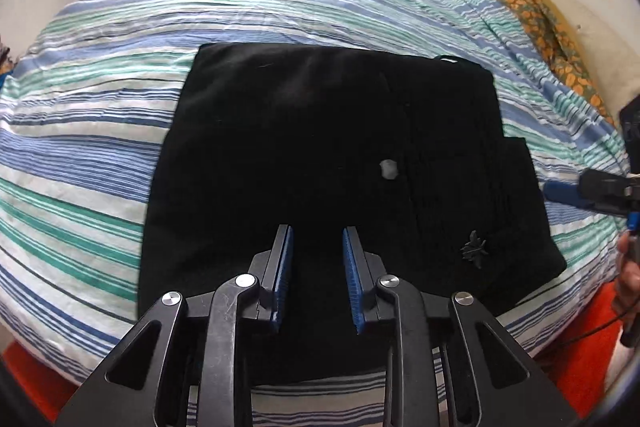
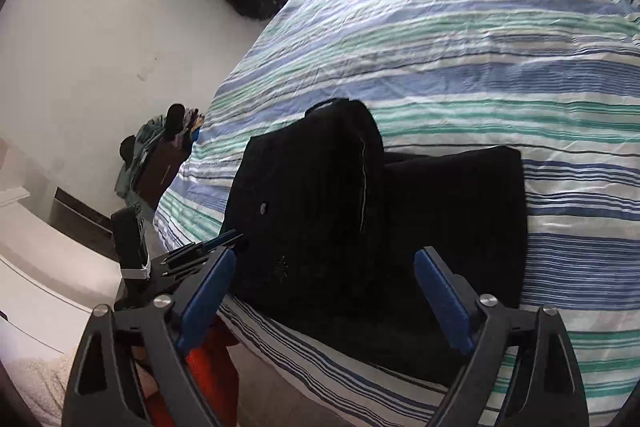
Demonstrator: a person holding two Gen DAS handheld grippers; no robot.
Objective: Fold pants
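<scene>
Black pants [image 1: 300, 147] lie folded into a rough square on the striped bed cover [image 1: 100, 107], with a pale button [image 1: 387, 169] and a small stitched emblem [image 1: 474, 247] facing up. My left gripper [image 1: 317, 229] hovers over their near half, its blue pads a narrow gap apart with nothing pinched. In the right wrist view the pants [image 2: 320, 207] show a raised fold on the left and a flat layer on the right. My right gripper [image 2: 326, 253] stands wide open above their near edge. The right gripper's blue finger [image 1: 560, 191] shows beside the pants' right side.
An orange patterned blanket [image 1: 532, 15] and a white pillow [image 1: 580, 27] lie along the bed's right side. A pile of clothes [image 2: 160, 155] sits by the wall past the bed's corner. Something red-orange [image 2: 208, 359] lies below the near bed edge. The striped cover [image 2: 480, 47] stretches far beyond.
</scene>
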